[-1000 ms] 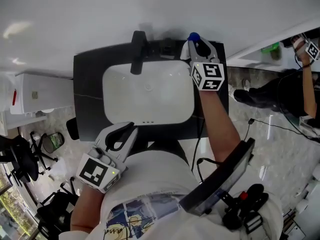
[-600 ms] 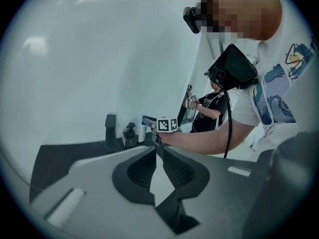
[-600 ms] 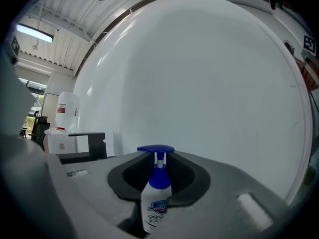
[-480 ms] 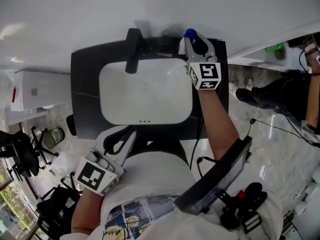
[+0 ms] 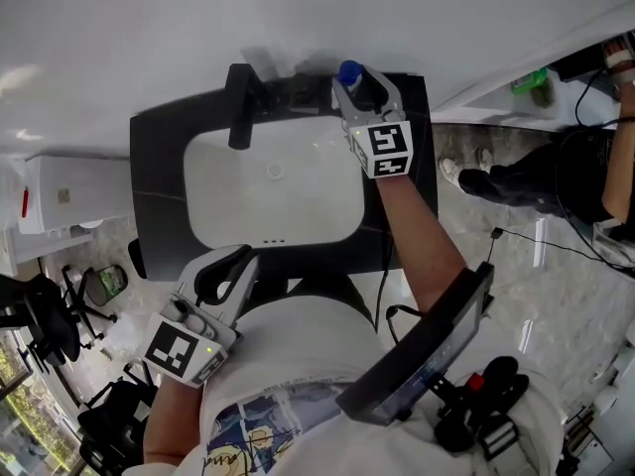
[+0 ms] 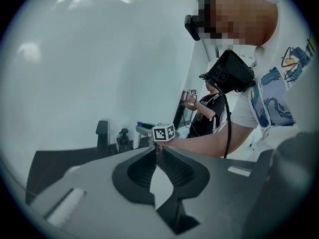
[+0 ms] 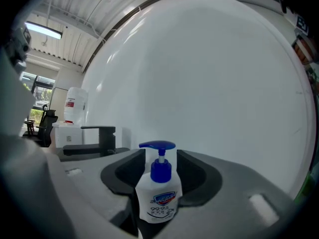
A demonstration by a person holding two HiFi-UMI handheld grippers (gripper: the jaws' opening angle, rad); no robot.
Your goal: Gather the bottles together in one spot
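- The right claw (image 7: 159,154) is spread wide. Its jaws have just been opening, and the soap bottle (image 7: 158,198) stands upright between them on the black countertop (image 5: 154,167), close to the back wall. The pump head is clear of both jaw faces.
- The soap bottle is squat and white with rounded shoulders. It has a blue collar and a blue pump whose spout points to the claw's left. A blue-and-red label with small print faces the claw. The body is opaque, so how much it holds cannot be told.
- Just to the left of that claw, seen from the left gripper view, stands a dark pump bottle (image 6: 122,137). It is close beside the white one, and its contents cannot be made out either.
- Further left along the wall is the black faucet (image 7: 102,136), a square post with a flat spout.
- In front and to the left of the right claw lies the white sink basin (image 5: 213,201), sunk into the countertop. It shows a round drain fitting in its floor and three small slots by its near edge.
- Across the basin, at its near edge, the left claw (image 6: 156,151) is closed, tips together with nothing between them. It is well apart from both bottles.
- Far off to the right claw's left, a large water jug (image 7: 76,105) with a red label sits on top of a white dispenser (image 7: 70,133).
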